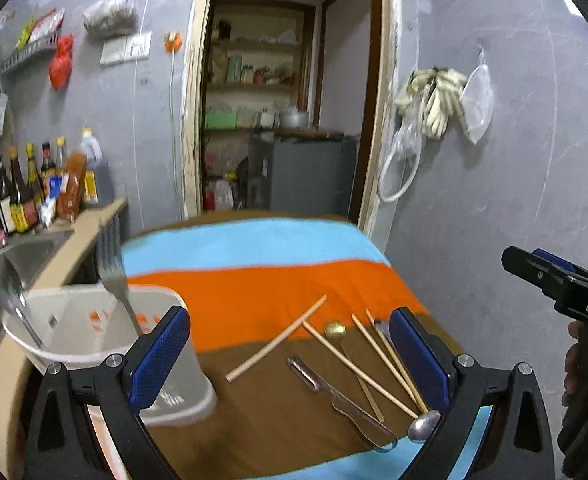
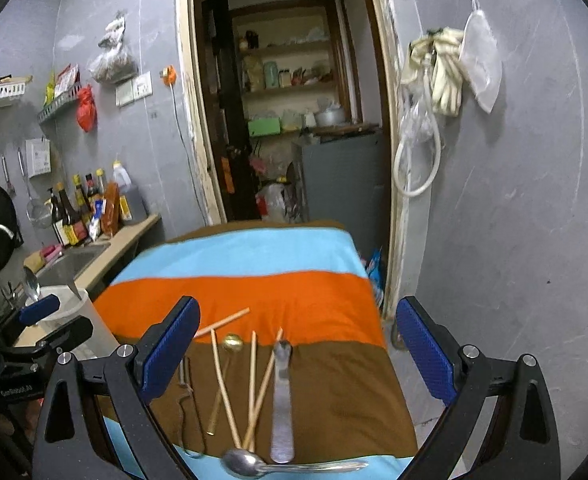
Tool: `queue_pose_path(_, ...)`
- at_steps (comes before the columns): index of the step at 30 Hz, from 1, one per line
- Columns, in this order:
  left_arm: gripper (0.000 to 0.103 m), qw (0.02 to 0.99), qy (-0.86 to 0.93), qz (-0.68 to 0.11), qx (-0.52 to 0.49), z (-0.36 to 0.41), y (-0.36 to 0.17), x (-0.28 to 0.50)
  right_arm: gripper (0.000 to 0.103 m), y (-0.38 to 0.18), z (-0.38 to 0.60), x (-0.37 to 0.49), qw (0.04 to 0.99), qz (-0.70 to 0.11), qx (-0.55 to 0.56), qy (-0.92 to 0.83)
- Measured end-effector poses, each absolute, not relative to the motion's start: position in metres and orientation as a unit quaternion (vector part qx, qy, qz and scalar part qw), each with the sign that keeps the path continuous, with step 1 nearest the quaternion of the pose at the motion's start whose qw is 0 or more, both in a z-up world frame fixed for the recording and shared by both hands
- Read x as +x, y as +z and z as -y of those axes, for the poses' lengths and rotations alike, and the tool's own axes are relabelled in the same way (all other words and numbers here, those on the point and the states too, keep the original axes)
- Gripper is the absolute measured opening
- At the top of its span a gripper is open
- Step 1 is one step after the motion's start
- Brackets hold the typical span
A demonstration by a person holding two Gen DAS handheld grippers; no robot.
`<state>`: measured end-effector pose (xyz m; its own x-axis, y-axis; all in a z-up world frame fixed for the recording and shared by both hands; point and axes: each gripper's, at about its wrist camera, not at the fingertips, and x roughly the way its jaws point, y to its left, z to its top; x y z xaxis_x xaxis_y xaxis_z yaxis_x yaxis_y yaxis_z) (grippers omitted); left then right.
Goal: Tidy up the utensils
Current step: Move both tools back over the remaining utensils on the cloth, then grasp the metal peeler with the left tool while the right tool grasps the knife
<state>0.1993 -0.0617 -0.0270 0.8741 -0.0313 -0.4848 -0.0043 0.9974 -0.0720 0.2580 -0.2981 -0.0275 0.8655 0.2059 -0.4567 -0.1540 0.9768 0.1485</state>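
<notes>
Loose utensils on the striped cloth [image 2: 254, 292] covering the surface: chopsticks [image 2: 225, 390], a brass-bowled spoon [image 2: 232, 342], a flat metal utensil [image 2: 282, 404], a steel spoon [image 2: 246, 463] and a peeler [image 1: 306, 372]. The right claw [image 2: 294, 356] is spread wide and empty, directly over the group; most long axes run roughly along its line of sight, the steel spoon lies crosswise at the near edge. The left claw [image 1: 290, 352] is also wide and empty, with the utensils to its right and the white plastic holder [image 1: 94, 332], already containing a fork [image 1: 114, 280] and a spoon [image 1: 10, 292], to its left. Judged: the right claw is nearer the next pick
</notes>
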Motion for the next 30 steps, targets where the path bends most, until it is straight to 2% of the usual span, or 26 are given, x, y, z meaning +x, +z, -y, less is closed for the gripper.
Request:
queue_pose_path(11,0.099,0.936,0.018,-0.344,-0.066,0.073,-0.082,0.238,0.093,-0.114,0.298,0.311,0.928,-0.340,0.044,0.146)
queue_pose_path(16,0.085,0.918,0.021,-0.388,-0.076,0.074,-0.108,0.253,0.076,-0.154,0.290,0.330,0.907,-0.379,0.045,0.177)
queue_pose_path(18,0.075,0.909,0.020,-0.409,-0.082,0.075,-0.118,0.260,0.066,-0.166,0.285,0.336,0.899,-0.390,0.047,0.192)
queue_pose_path(20,0.068,0.900,0.017,-0.426,-0.088,0.075,-0.126,0.265,0.061,-0.175,0.280,0.341,0.893,-0.400,0.043,0.203)
queue_pose_path(21,0.063,0.896,0.015,-0.435,-0.091,0.076,-0.130,0.268,0.060,-0.179,0.277,0.343,0.890,-0.405,0.042,0.208)
queue_pose_path(22,0.062,0.891,0.012,-0.443,-0.094,0.076,-0.134,0.270,0.059,-0.183,0.275,0.344,0.887,-0.408,0.041,0.214)
queue_pose_path(30,0.060,0.874,0.010,-0.477,-0.091,0.084,-0.145,0.284,0.058,-0.189,0.254,0.352,0.884,-0.418,-0.029,0.209)
